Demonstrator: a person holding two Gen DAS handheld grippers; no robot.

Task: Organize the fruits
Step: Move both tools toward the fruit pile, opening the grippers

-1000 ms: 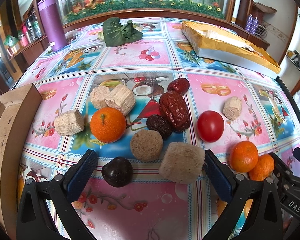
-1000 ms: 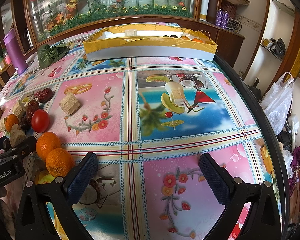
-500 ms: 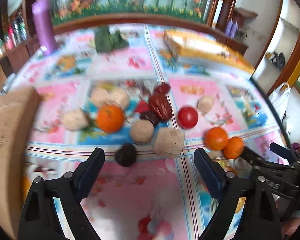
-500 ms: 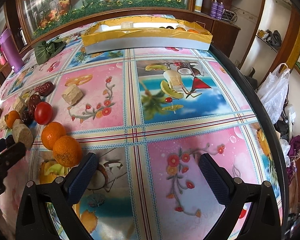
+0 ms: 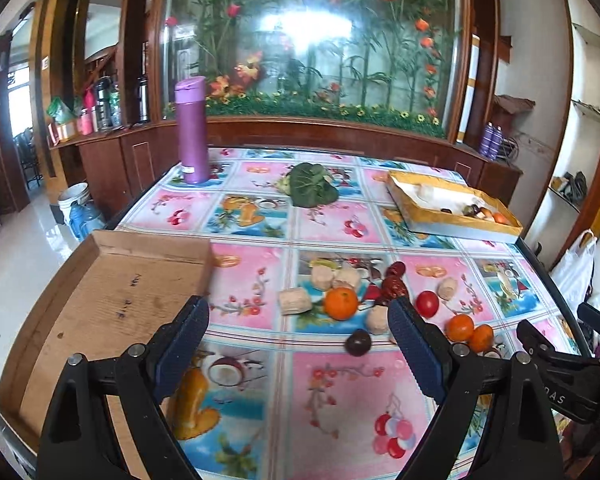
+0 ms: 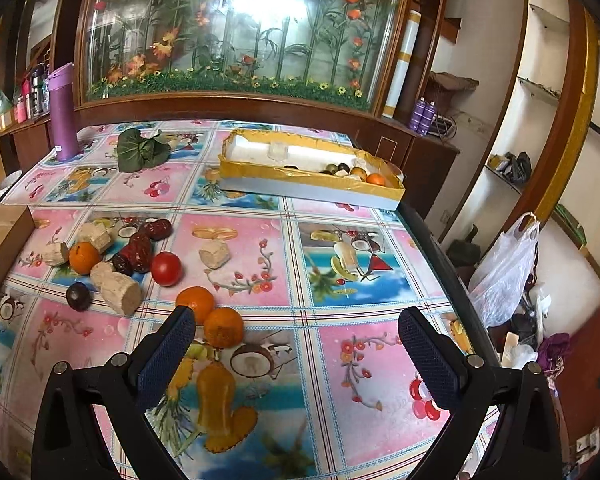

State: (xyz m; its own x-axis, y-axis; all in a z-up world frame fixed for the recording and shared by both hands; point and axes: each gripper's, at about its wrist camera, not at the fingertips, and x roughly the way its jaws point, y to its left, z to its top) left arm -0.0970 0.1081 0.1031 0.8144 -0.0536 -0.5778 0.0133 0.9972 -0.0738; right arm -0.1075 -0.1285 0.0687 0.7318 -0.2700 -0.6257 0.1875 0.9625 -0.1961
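Loose fruit lies mid-table: an orange, a red tomato, two oranges together, a dark plum, red dates and several beige chunks. A yellow-rimmed tray at the far right holds a few fruits. An empty cardboard tray lies at the left. My left gripper is open and empty, raised over the near table. My right gripper is open and empty, its left finger beside the two oranges.
A purple bottle and a green leafy vegetable stand at the far side. A glass flower cabinet lines the far edge. A white plastic bag hangs off the table's right edge.
Both grippers have risen and pulled back from the fruit, so more of the table and room shows. Both stay open. The fruit has not moved.
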